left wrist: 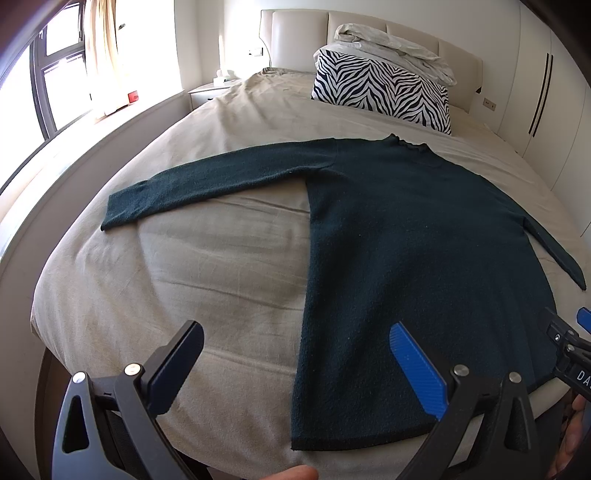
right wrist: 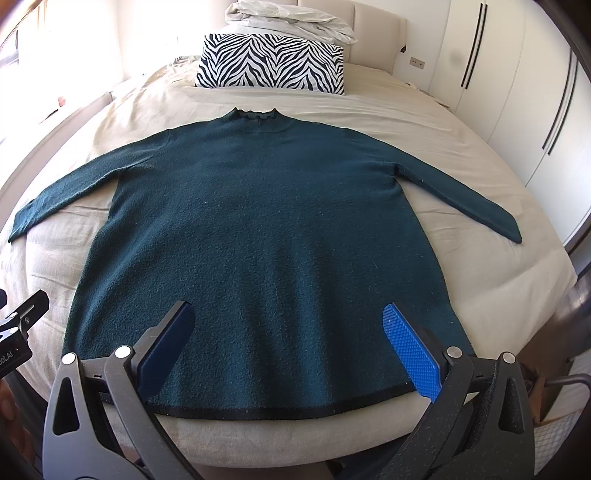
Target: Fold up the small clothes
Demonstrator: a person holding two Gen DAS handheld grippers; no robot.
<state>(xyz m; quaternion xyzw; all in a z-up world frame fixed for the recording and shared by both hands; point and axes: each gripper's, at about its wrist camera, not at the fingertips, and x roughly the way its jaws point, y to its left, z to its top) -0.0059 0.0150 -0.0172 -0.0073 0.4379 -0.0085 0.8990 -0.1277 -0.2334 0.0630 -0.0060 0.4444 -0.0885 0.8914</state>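
A dark green sweater (right wrist: 266, 229) lies flat and spread out on the bed, collar toward the headboard, both sleeves out to the sides, black-trimmed hem at the near edge. It also shows in the left wrist view (left wrist: 406, 240). My left gripper (left wrist: 295, 332) is open and empty, above the sweater's lower left corner. My right gripper (right wrist: 288, 314) is open and empty, above the middle of the hem. The right gripper's tip shows at the right edge of the left wrist view (left wrist: 569, 343); the left gripper's body shows at the left edge of the right wrist view (right wrist: 22, 317).
The bed has a beige sheet (left wrist: 184, 266). A zebra-print pillow (right wrist: 273, 61) with a crumpled white duvet (right wrist: 291, 18) on it lies by the headboard. A window and nightstand (left wrist: 210, 90) are on the left, white wardrobes (right wrist: 517, 92) on the right.
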